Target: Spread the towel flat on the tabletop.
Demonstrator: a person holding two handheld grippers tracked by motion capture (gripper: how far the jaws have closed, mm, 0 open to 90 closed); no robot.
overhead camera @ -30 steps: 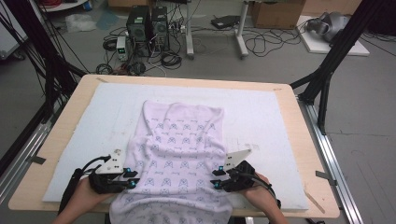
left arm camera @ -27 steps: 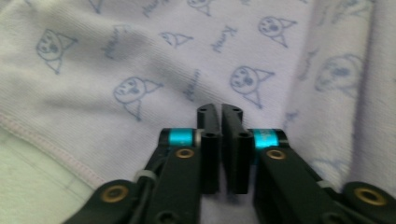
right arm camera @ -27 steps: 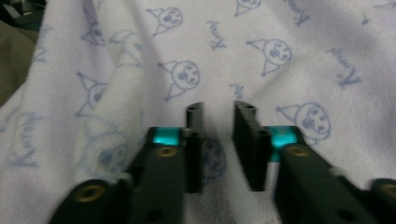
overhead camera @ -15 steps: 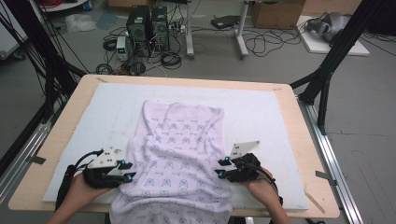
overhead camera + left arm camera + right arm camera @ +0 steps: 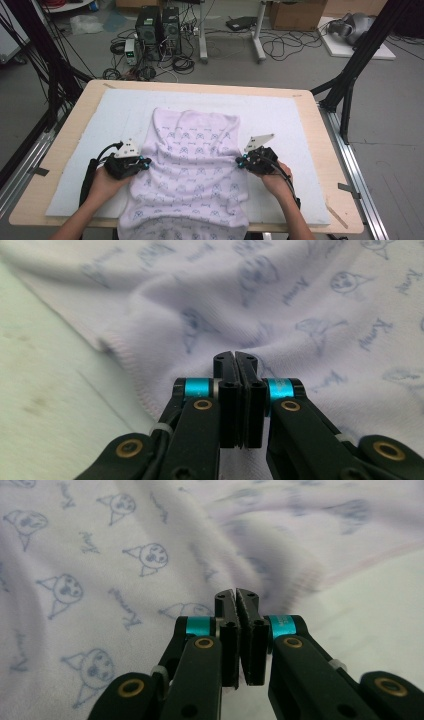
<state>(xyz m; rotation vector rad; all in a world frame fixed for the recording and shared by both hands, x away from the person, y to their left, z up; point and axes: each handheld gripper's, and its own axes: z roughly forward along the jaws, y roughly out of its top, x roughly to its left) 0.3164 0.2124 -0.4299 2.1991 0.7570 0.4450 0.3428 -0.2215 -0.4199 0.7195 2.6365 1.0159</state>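
A pale lilac towel [image 5: 192,150] printed with small blue faces lies lengthwise on the white mat [image 5: 285,117], and its near end hangs over the table's front. My left gripper [image 5: 143,163] sits at the towel's left edge about halfway along it. My right gripper [image 5: 239,161] sits at the right edge opposite. Both have just been closing. In the left gripper view the jaws [image 5: 235,355] stand pressed together with folds of towel [image 5: 320,305] gathering at their tips. In the right gripper view the jaws [image 5: 236,591] are likewise together, pinching puckered towel [image 5: 100,555].
The mat covers most of the wooden table [image 5: 327,165], leaving a bare rim. Black frame posts [image 5: 350,75] stand at the table's left and right. Computers and cables [image 5: 160,25] lie on the floor beyond the far edge.
Both hands have moved away from the table's front edge, up along the towel's sides. The towel now shows fresh wrinkles between the two grippers.
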